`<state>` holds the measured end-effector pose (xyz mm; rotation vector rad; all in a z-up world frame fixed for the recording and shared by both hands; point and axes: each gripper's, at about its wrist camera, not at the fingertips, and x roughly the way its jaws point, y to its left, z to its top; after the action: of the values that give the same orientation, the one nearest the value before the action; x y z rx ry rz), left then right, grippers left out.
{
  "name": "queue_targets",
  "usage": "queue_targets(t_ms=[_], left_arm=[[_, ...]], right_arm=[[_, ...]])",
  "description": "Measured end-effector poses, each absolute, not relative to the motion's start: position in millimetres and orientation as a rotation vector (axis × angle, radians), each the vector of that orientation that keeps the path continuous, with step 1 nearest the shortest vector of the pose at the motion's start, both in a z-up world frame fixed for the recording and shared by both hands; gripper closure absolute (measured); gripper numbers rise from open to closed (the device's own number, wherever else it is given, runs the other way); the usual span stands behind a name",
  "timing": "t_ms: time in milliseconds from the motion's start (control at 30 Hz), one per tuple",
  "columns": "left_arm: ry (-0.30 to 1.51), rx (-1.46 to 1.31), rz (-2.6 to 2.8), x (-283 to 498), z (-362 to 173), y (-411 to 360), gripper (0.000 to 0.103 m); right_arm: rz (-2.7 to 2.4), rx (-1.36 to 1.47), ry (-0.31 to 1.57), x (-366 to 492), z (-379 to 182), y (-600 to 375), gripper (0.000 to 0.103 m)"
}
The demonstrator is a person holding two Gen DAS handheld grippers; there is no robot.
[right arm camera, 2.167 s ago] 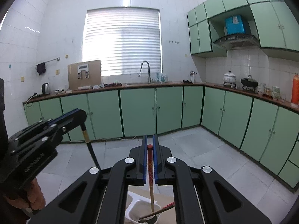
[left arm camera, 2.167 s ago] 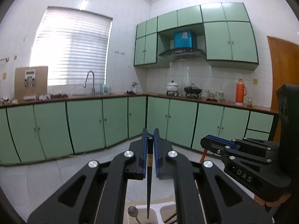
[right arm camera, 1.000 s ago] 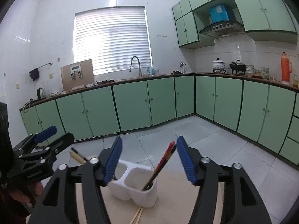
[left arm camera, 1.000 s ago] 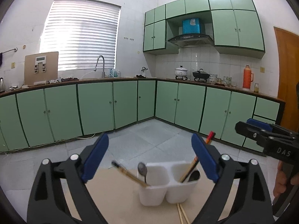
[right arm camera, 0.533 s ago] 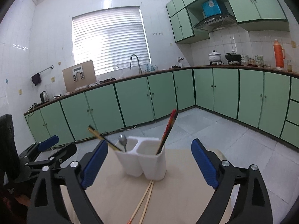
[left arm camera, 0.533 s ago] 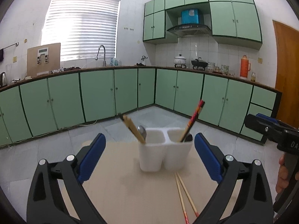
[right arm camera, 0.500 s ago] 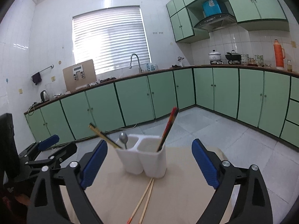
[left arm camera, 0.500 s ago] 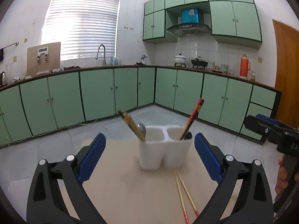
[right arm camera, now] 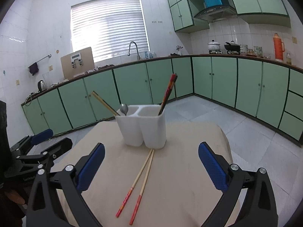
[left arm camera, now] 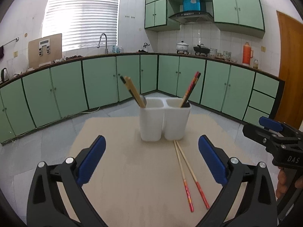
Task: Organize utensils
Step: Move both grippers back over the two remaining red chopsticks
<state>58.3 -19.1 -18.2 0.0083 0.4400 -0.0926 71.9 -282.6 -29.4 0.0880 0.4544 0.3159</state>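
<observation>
A white two-compartment holder [left arm camera: 164, 121] [right arm camera: 142, 126] stands on the beige table [left arm camera: 123, 170]. Its left compartment holds tan and black chopsticks [left arm camera: 132, 92] and a spoon [right arm camera: 124, 109]. Leaning in the right compartment are red chopsticks [left arm camera: 190, 89]. Two red-tipped chopsticks [left arm camera: 187, 176] [right arm camera: 140, 181] lie flat in front of the holder. My left gripper [left arm camera: 151, 139] is open and bare, short of the holder. My right gripper [right arm camera: 151, 145] hovers over the loose pair, its jaws opening with nothing gripped.
Green kitchen cabinets and a counter with a sink, pots and an orange flask ring the room. In the left wrist view the right gripper [left arm camera: 274, 134] sits at the right edge. In the right wrist view the left gripper [right arm camera: 41, 145] sits at the left. The table edge [right arm camera: 225, 143] drops to a tiled floor.
Both grippers let go of their chopsticks, which now stand in the holder. Both have pulled back and sunk, and the right jaws have spread wider.
</observation>
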Motion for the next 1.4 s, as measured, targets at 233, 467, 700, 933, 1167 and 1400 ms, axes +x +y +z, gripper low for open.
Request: queue_targets(t_ms=[233, 467, 700, 933, 1167, 1400], left_arm=[[0.472, 0.021, -0.081, 44.6, -33.3, -17.1, 0.008], [0.506, 0.045, -0.061, 38.0, -54.9, -18.1, 0.008], [0.552, 0.062, -0.051, 34.7, -72.9, -17.6, 0.008], [0.618, 0.048, -0.034, 33.4, -90.6, -7.4, 0.008], [0.653, 0.045, -0.032, 31.2, -101.8, -5.1, 0.008], [0.659, 0.034, -0.028, 31.6, -104.2, -2.1, 0.008]], right_arm=[[0.305, 0.072, 0.489, 56.2, -50.0, -280.6, 0.006], [0.268, 0.071, 0.531, 44.6, -76.6, -275.9, 0.007], [0.242, 0.043, 0.574, 33.8, -101.4, -262.8, 0.024], [0.259, 0.009, 0.672, 27.5, -130.6, -244.5, 0.046], [0.277, 0.006, 0.720, 27.3, -139.3, -235.0, 0.057], [0.279, 0.005, 0.767, 26.6, -150.3, -226.6, 0.065]])
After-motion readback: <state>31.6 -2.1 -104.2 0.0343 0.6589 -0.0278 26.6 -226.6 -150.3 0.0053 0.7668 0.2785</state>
